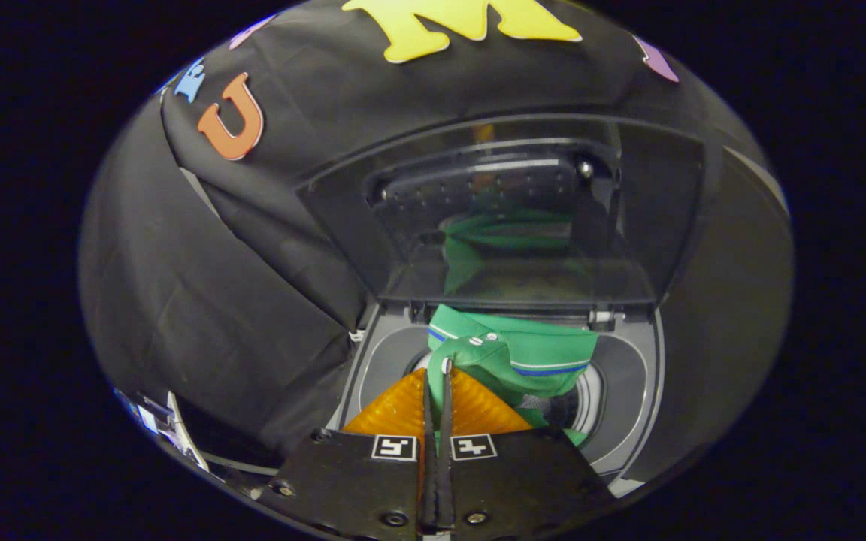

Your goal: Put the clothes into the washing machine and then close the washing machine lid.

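The gripper (437, 376) has its 2 fingers pressed almost together, pinching a thin fold of the green shirt (523, 361) at their tips. The shirt hangs from that pinch over the round mouth of the washing machine (628, 391), with its lower part dropping into the drum (579, 406) just beyond the fingers. The drum's metal wall with small holes shows beside the cloth. The shirt is bright green, with a collar edged in white and blue stripes and 2 white buttons near the fingertips. A grey rim surrounds the drum opening. Behind the shirt, the lid (508, 218) stands raised and open, hinged at the back of the machine. It is a dark see-through panel, and a green reflection of the shirt shows in it.
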